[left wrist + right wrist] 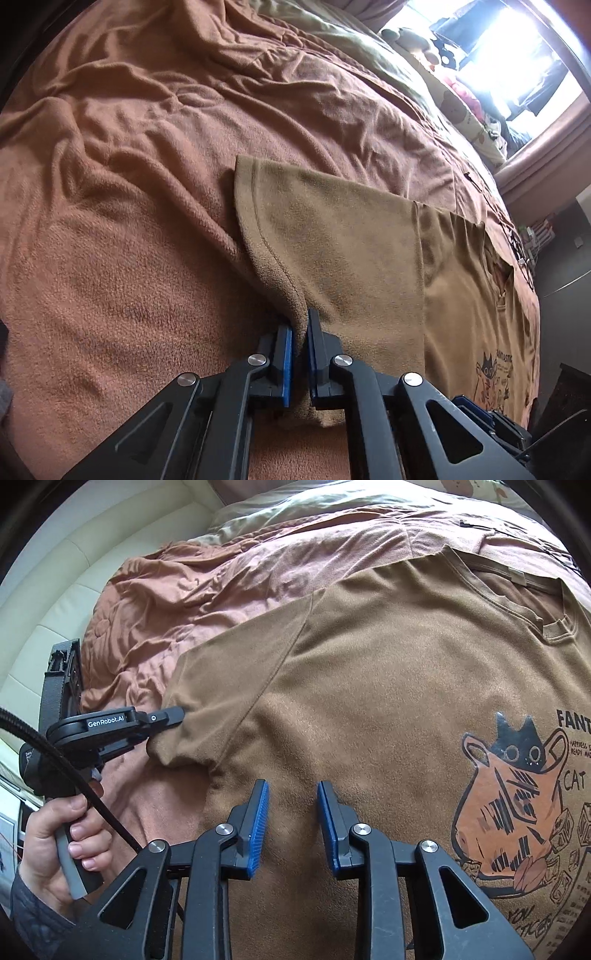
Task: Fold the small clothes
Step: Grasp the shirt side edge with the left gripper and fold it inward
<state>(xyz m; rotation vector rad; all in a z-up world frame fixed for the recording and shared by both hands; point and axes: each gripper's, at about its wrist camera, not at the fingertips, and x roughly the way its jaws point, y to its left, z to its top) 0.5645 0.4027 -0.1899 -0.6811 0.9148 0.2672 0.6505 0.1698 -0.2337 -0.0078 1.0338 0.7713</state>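
Note:
A brown T-shirt (369,686) with a cat print (513,797) lies face up on the bed. Its left sleeve (332,236) stretches out ahead of my left gripper (300,328), which is shut on the sleeve's hem. From the right wrist view the left gripper (177,714) pinches that sleeve's edge at the left, held by a hand (62,834). My right gripper (292,794) stands open just over the shirt's side below the armpit, with only cloth showing between its blue pads (258,827).
A rumpled orange-brown blanket (147,147) covers the bed. Pillows and soft toys (461,107) lie at the head under a bright window. A cream padded wall (92,554) runs along the far side. A dark cable (74,768) trails from the left gripper.

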